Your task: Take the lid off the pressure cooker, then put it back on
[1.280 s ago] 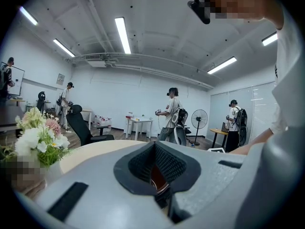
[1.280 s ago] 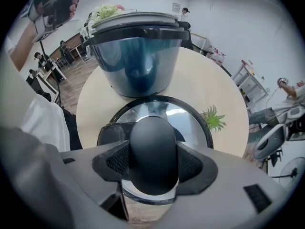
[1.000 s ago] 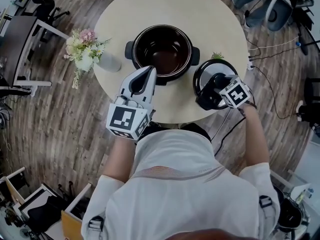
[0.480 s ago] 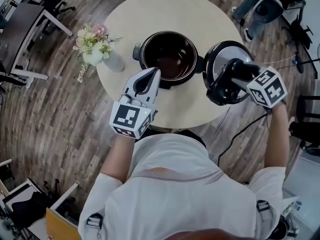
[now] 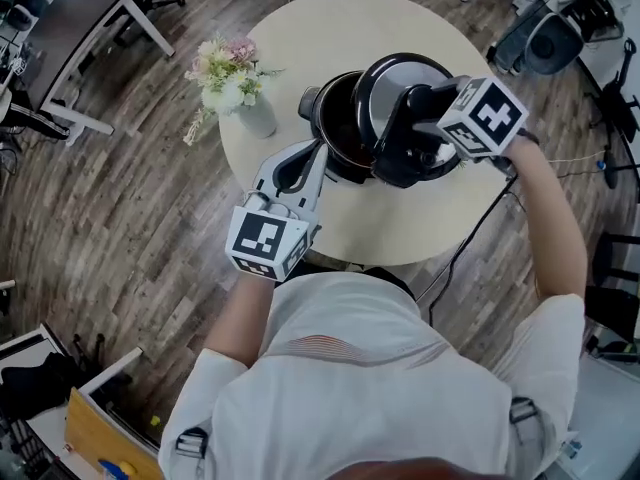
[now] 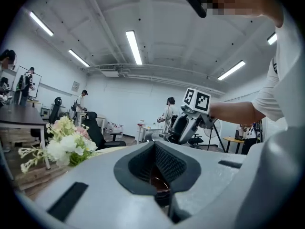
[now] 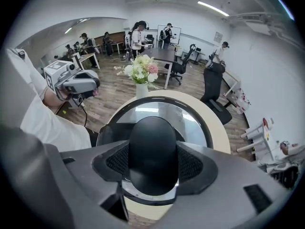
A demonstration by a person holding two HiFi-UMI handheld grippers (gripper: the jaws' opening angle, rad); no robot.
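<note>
The black pressure cooker pot stands uncovered on the round beige table. Its round lid, shiny metal with a black rim, hangs tilted above the pot's right half. My right gripper is shut on the lid's black knob, with a pad pressed on either side of it. My left gripper sits at the pot's near left rim. In the left gripper view its pads close in on a dark edge of the pot, whose brown inside shows through the gap.
A vase of white and pink flowers stands on the table left of the pot. A black cable hangs off the table's right side. A dark desk and office chairs stand on the wooden floor around it.
My right gripper has raised the lid from the table at the pot's right and carried it up and left, over the pot. My left gripper stays at the pot's near rim.
</note>
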